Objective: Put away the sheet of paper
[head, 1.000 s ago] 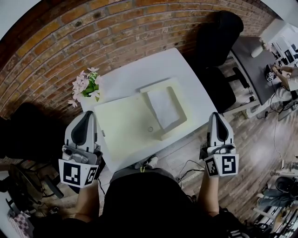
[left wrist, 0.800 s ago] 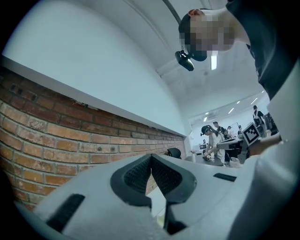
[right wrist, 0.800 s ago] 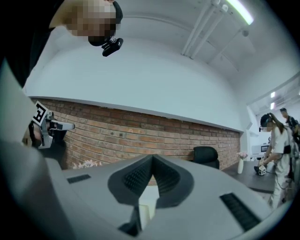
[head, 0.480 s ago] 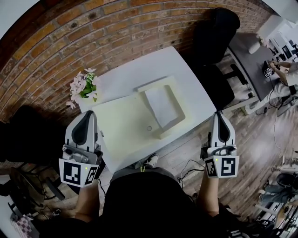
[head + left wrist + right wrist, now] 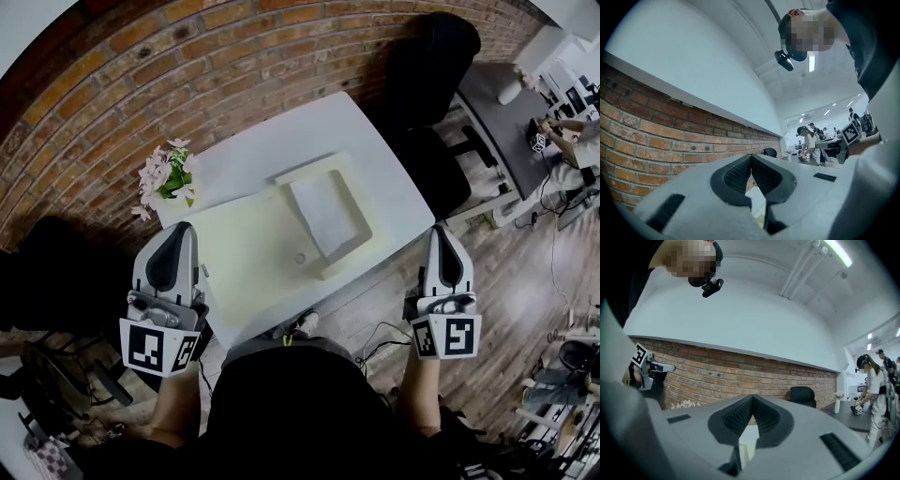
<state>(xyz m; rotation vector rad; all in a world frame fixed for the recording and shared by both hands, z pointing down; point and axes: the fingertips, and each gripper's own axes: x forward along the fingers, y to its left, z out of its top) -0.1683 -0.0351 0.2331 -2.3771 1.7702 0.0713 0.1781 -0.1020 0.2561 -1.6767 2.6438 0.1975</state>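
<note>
A white sheet of paper (image 5: 323, 210) lies in a shallow cream tray (image 5: 359, 246) on the white table (image 5: 272, 141). A wide cream flap (image 5: 244, 255) with a small round button (image 5: 300, 258) spreads to the tray's left. My left gripper (image 5: 178, 231) is held off the table's near left corner, and its jaws (image 5: 751, 157) are shut with nothing between them. Beyond the table's near right edge is my right gripper (image 5: 441, 232), over the floor. Its jaws (image 5: 752, 398) are also shut and empty. Neither gripper touches the paper.
A pot of pink flowers (image 5: 167, 174) stands at the table's left corner by the brick wall (image 5: 141, 66). Black chairs (image 5: 436, 84) sit to the table's right. Further right a person (image 5: 572, 141) works at a grey desk (image 5: 502, 117). Cables (image 5: 375, 342) lie on the wooden floor.
Both grippers hold their places. The table and tray have drifted slightly up and left in the head view.
</note>
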